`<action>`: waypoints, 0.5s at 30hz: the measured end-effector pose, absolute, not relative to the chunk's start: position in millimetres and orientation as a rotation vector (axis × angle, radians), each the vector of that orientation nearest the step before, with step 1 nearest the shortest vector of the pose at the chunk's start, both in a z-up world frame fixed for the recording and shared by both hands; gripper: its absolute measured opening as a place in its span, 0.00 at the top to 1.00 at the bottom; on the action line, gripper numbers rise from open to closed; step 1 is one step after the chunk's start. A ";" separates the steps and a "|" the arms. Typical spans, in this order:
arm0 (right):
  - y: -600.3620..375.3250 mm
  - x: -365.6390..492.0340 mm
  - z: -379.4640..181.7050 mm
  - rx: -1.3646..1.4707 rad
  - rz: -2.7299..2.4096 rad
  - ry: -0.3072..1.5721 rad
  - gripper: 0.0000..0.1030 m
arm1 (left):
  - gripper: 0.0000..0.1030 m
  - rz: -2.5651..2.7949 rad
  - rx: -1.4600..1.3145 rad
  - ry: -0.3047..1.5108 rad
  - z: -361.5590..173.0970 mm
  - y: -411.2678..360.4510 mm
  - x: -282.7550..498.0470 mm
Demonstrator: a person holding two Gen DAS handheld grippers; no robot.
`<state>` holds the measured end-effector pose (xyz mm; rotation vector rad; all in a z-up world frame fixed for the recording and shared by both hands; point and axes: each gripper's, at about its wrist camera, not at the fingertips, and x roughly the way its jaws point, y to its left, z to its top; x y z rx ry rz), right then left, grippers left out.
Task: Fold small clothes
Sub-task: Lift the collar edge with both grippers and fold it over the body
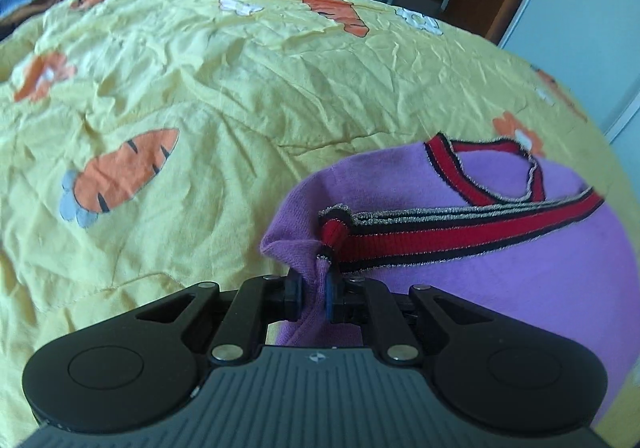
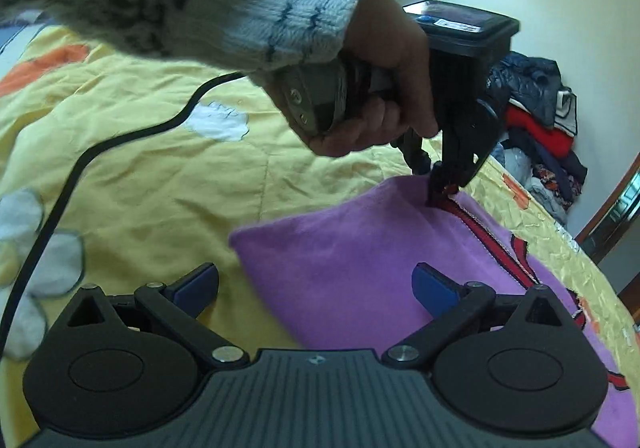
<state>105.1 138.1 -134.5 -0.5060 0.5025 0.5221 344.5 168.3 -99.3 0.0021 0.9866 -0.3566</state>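
The left tongs [image 1: 314, 298] pinch the striped cuff corner of the small purple knit sweater with red-and-black trim [image 1: 500, 280] on the yellow carrot-print bed quilt [image 1: 240, 108]. The right tongs [image 2: 314, 288] gape empty at its nearer plain edge; the trim runs away from them.

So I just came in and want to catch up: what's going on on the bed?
A person is folding a small purple garment on a yellow carrot-print bedspread. The left gripper is clamped on a bunch of purple fabric beside the red striped trim. The right gripper hangs open over the garment's near corner, gripping nothing yet.
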 end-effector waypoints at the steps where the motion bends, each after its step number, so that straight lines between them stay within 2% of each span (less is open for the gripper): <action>1: 134.7 111.4 -133.2 -0.475 0.537 0.521 0.07 | 0.88 -0.350 0.010 0.987 -99.1 166.6 344.2; 2: 133.8 116.5 -132.7 -0.446 0.541 0.541 0.09 | 0.88 -0.346 0.019 0.987 -99.2 165.2 344.4; 3: 133.9 119.6 -132.5 -0.434 0.540 0.546 0.23 | 0.88 -0.341 0.030 0.984 -99.0 163.8 344.4; 4: 134.6 121.5 -132.6 -0.432 0.535 0.548 0.54 | 0.88 -0.335 0.038 0.982 -98.7 162.3 343.7; 6: 136.9 123.3 -136.1 -0.434 0.512 0.553 0.86 | 0.88 -0.326 0.044 0.981 -98.2 159.8 343.0; 10: 125.9 128.8 -135.4 -0.344 0.531 0.567 0.92 | 0.88 -0.321 0.044 0.975 -98.3 159.9 341.7; 15: 111.1 134.4 -126.2 -0.237 0.548 0.574 0.94 | 0.88 -0.316 0.051 0.966 -94.0 159.4 338.7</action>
